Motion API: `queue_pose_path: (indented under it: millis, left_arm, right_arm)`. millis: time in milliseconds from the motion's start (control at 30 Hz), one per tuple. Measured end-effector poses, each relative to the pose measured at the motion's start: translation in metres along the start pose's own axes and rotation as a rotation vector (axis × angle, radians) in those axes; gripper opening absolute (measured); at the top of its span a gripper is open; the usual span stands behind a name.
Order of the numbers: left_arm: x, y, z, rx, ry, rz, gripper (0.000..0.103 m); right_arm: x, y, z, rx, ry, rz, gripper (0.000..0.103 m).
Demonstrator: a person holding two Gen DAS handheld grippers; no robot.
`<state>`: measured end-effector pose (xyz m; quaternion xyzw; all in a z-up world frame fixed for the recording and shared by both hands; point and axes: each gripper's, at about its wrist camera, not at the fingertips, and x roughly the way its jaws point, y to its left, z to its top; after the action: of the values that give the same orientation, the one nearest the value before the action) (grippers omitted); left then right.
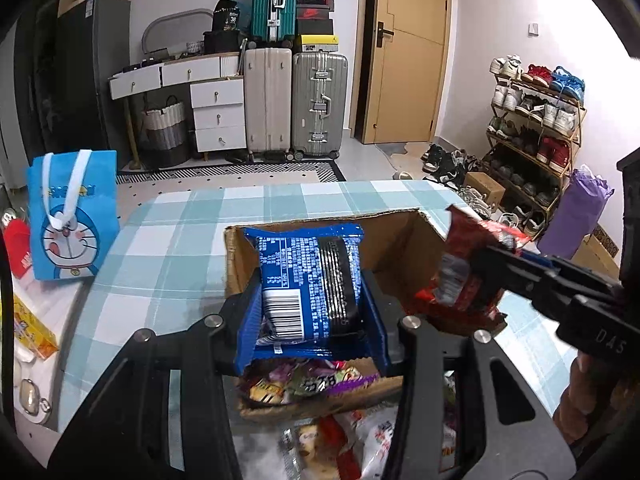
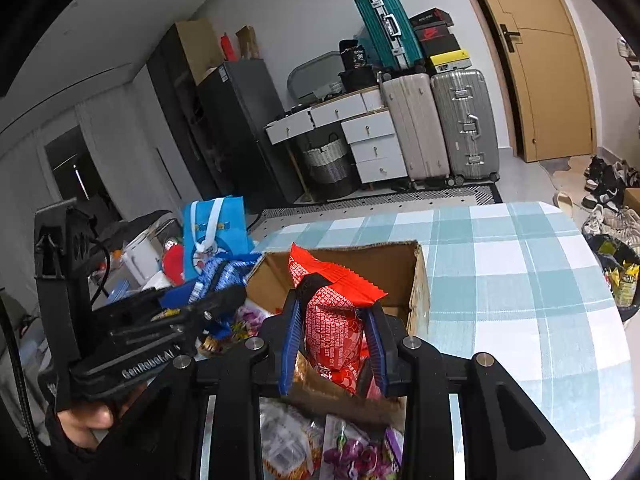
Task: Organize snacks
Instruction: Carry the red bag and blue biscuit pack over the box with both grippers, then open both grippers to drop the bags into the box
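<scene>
left hand-held gripper [image 1: 312, 300]: clamps 1 blue packet [image 1: 308, 280] | right hand-held gripper [image 2: 334, 340]: clamps 1 red packet [image 2: 332, 320] | 1 cardboard box [image 1: 400, 240]

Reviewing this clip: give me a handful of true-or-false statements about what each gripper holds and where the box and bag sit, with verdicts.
1. The left gripper has its jaws closed on a blue foil snack packet. True.
2. The right gripper is empty. False: its jaws clamp a red printed snack packet.
3. Both packets are held over the open brown cardboard box. True.
4. The cardboard box stands on bare wood. False: it stands on a teal-and-white checked tablecloth.
5. The blue cartoon tote bag is inside the box. False: it stands apart, at the cloth's left edge.
</scene>
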<state>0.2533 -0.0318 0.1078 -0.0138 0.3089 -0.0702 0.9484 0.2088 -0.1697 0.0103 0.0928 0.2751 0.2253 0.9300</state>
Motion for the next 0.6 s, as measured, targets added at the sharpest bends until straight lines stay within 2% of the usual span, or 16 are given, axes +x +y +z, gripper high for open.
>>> queue_pose_path:
  millis: [600]
  left_arm:
    - [0.059, -0.006, -0.005, 0.033, 0.055, 0.019, 0.042]
  right_arm:
    - [0.048, -0.011, -0.002, 0.017, 0.082, -0.014, 0.030]
